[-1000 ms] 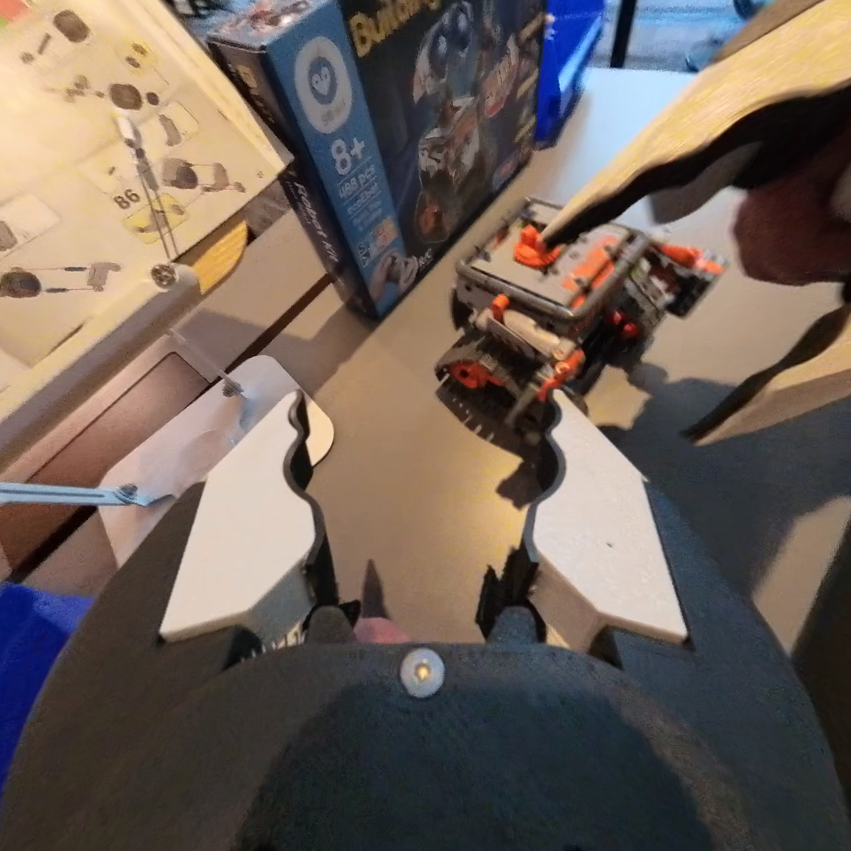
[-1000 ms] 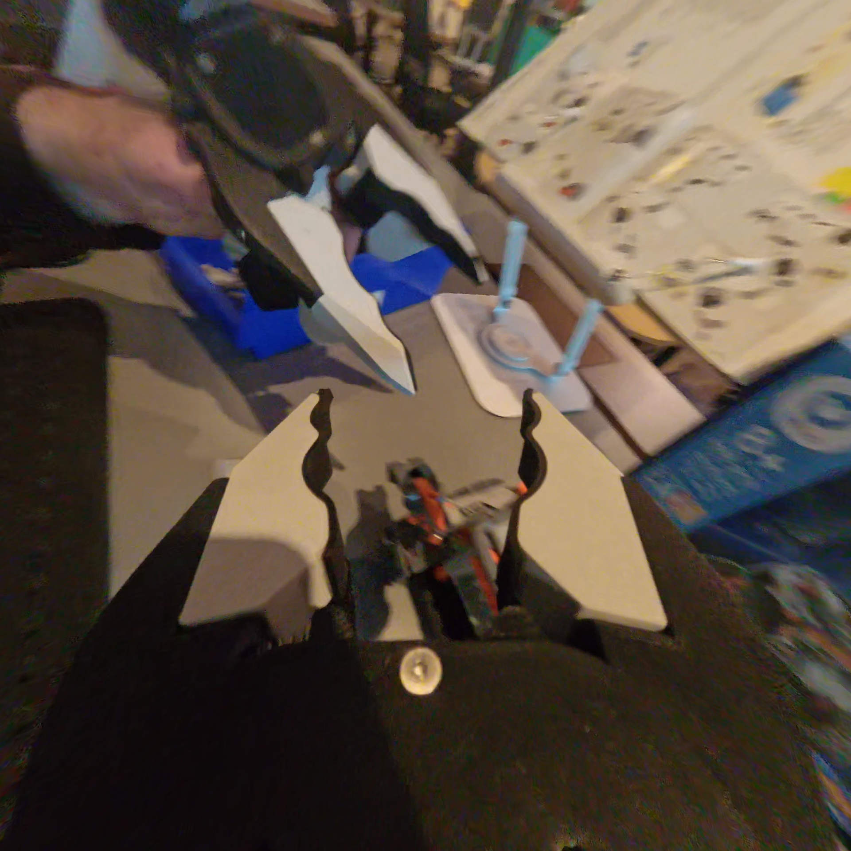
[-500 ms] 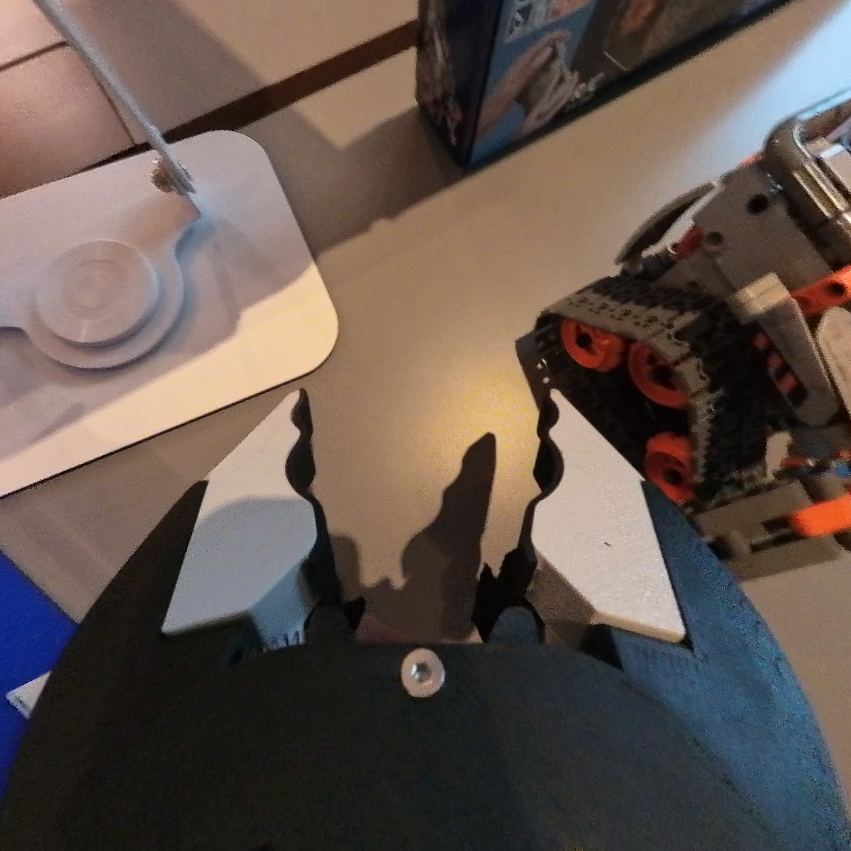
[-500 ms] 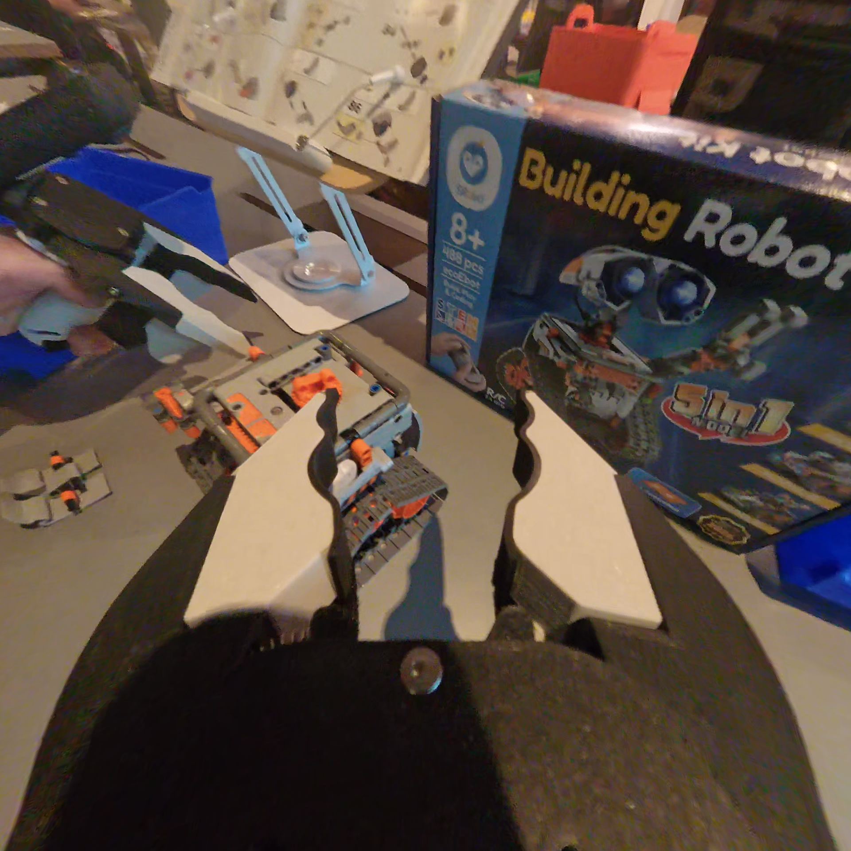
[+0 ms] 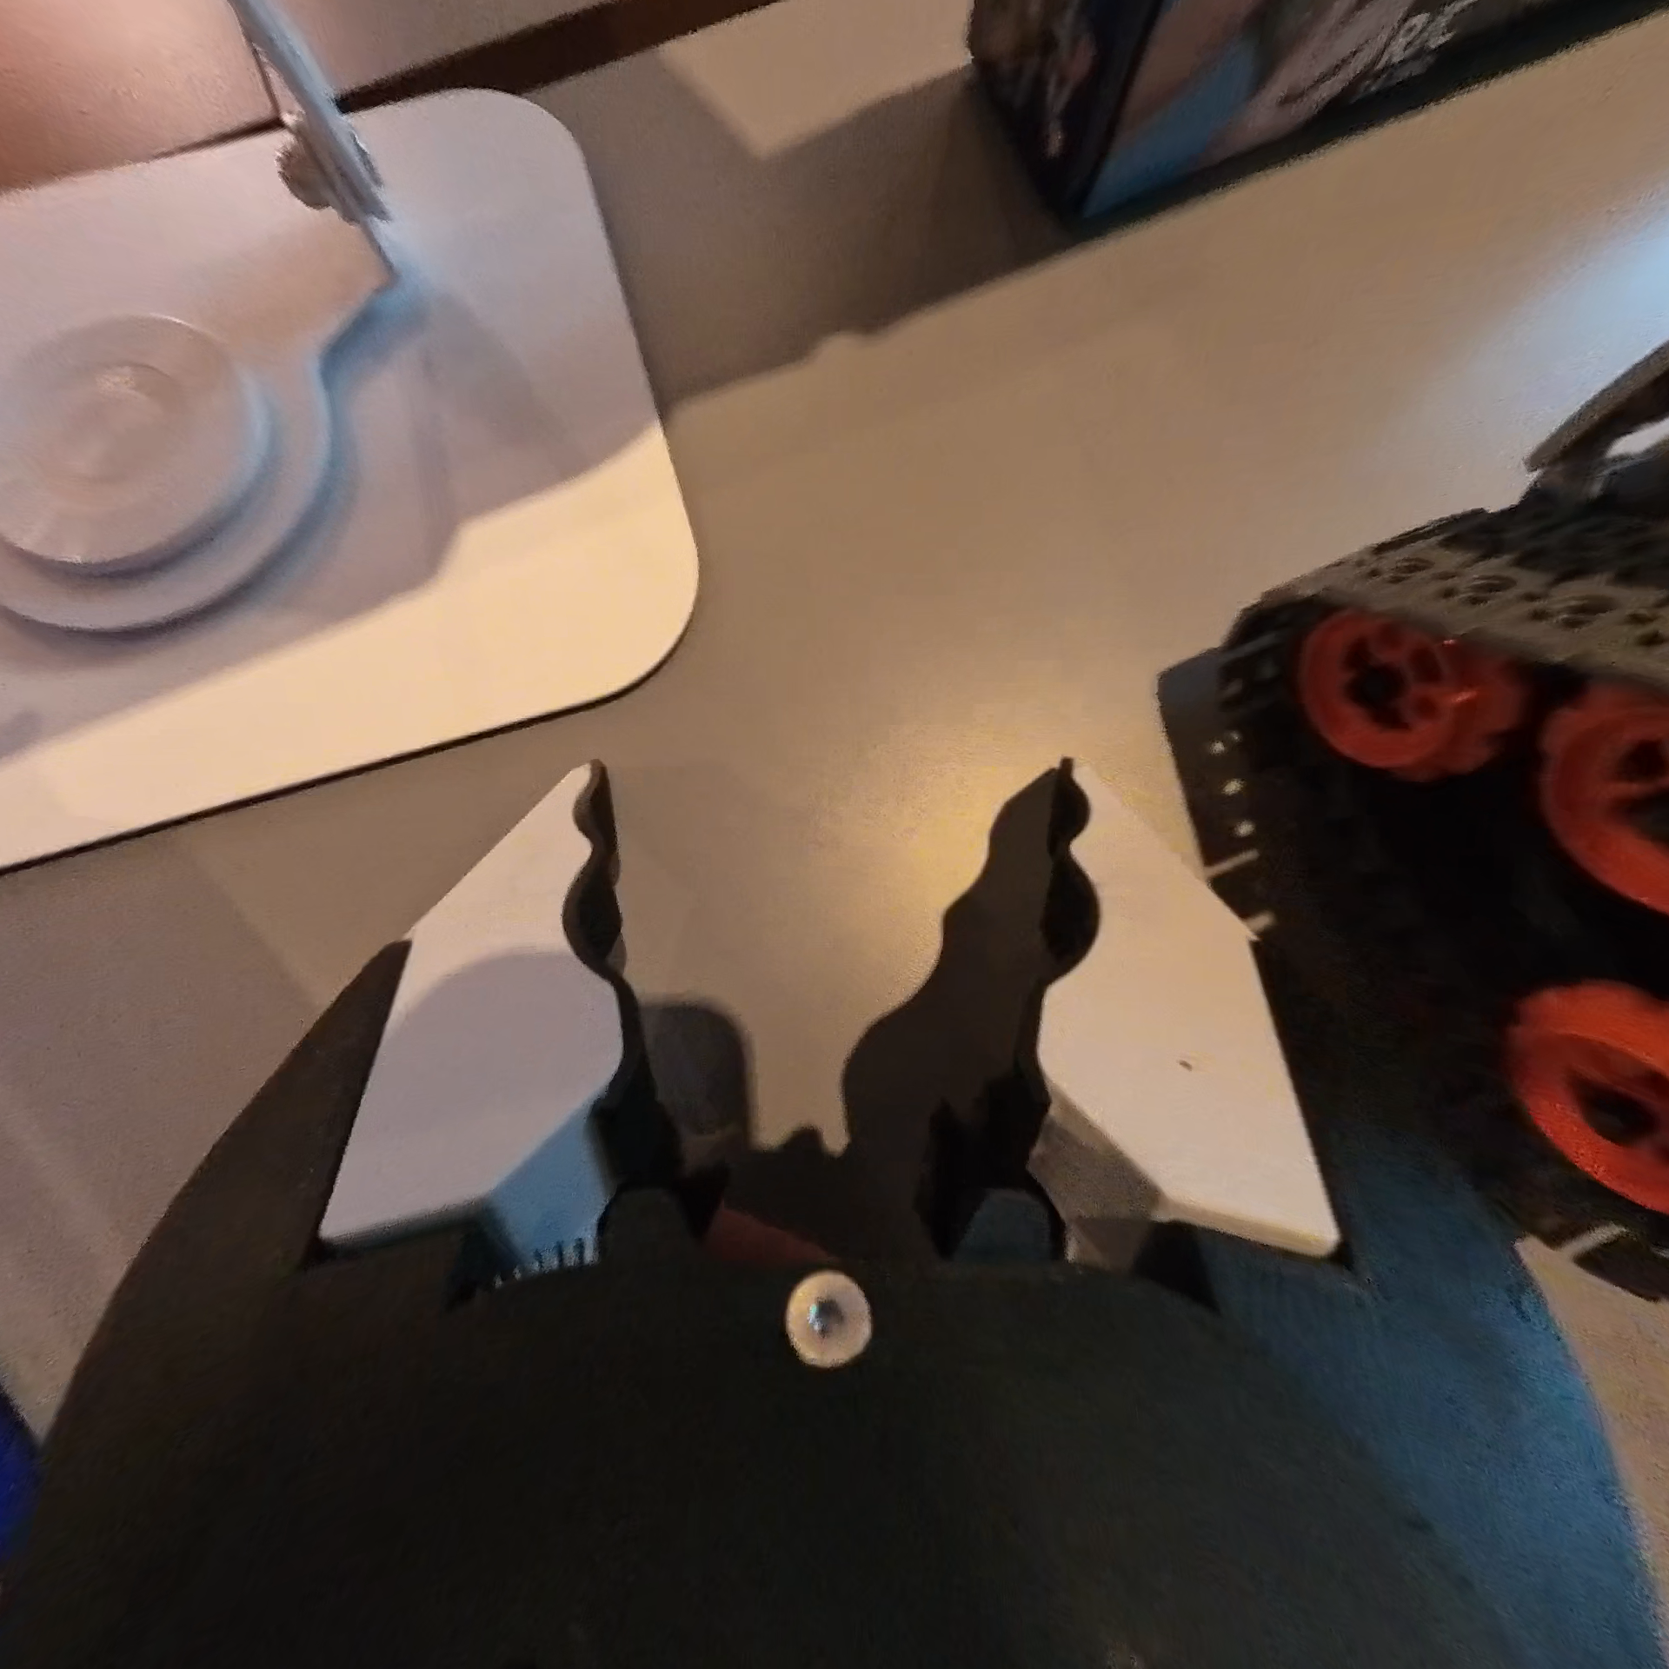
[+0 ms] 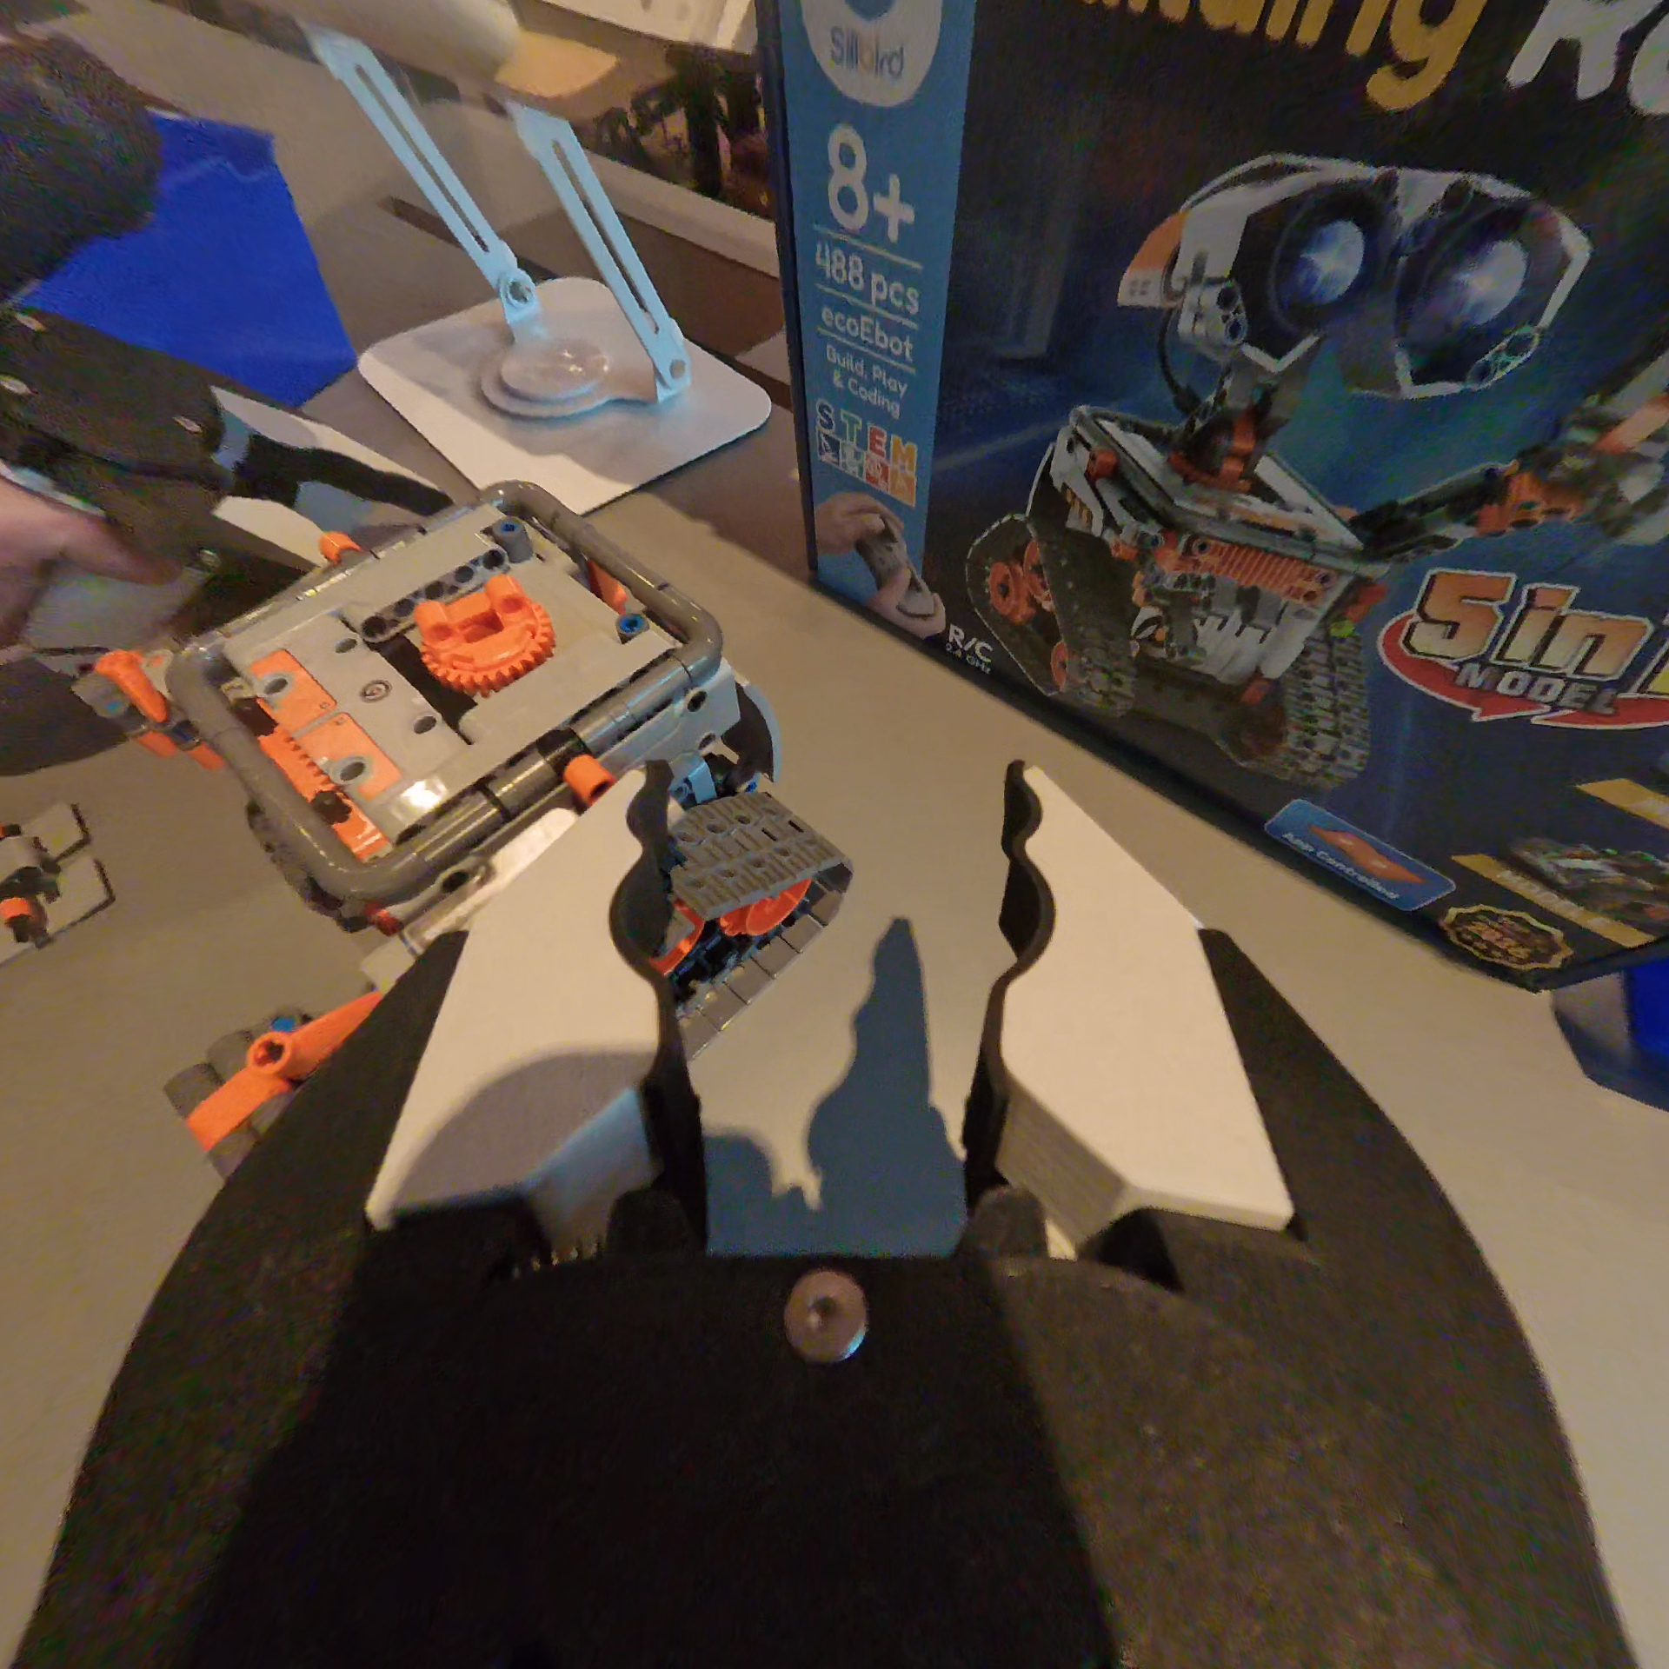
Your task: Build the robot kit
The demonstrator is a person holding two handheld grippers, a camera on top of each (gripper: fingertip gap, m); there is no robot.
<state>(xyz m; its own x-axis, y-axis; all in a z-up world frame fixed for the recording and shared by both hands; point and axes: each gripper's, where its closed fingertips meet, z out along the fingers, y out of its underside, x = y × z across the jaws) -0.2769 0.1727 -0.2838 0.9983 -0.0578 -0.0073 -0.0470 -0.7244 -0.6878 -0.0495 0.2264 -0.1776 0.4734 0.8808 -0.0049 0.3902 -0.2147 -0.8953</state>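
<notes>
A grey and orange tracked brick-built vehicle [image 6: 452, 686] sits on the grey table [image 6: 1174, 948]. Its black track with orange wheels [image 5: 1481, 813] lies just right of my left gripper [image 5: 826, 768], which is open and empty, low over the bare table. My right gripper [image 6: 835, 768] is open and empty; its left finger [image 6: 578, 975] is close by the vehicle's track end. The left gripper [image 6: 217, 488] also shows in the right wrist view, beside the vehicle's far side.
A white stand base [image 5: 316, 452] with slanted arms [image 6: 506, 208] is at the back left. A large blue toy box [image 6: 1219, 406] stands upright at the back. Small grey and orange part clusters [image 6: 36, 867] [image 6: 253, 1084] lie at the left. A blue bin [image 6: 208, 271] is behind.
The left gripper has dropped low and moved in beside the vehicle's track. The right gripper has swung round and moved closer to the vehicle and the box.
</notes>
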